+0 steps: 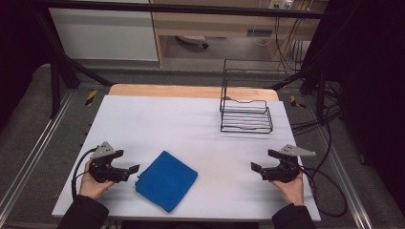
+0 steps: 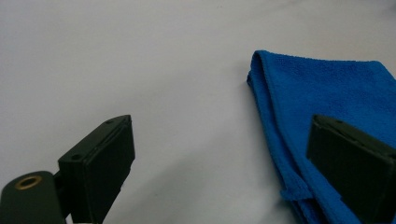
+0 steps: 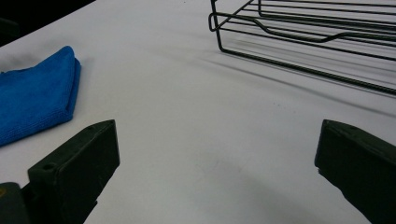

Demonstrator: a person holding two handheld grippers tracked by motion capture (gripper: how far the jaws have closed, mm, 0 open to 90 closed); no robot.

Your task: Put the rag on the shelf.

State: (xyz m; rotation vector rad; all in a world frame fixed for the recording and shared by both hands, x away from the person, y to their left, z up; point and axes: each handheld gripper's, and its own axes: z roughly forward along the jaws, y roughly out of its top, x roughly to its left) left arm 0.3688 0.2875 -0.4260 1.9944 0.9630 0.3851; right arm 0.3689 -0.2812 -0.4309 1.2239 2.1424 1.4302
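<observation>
Blue cloth [image 1: 166, 180] just beside left tool [image 1: 134, 170], untouched, jaws apart.

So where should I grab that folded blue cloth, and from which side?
Probably at the corner of the blue cloth nearest the left gripper, coming in low from the left. The cloth lies flat and folded on the white table, and in the left gripper view its layered folded edge faces the open jaws, so one jaw could slide under that edge. The wire rack stands well clear.
</observation>
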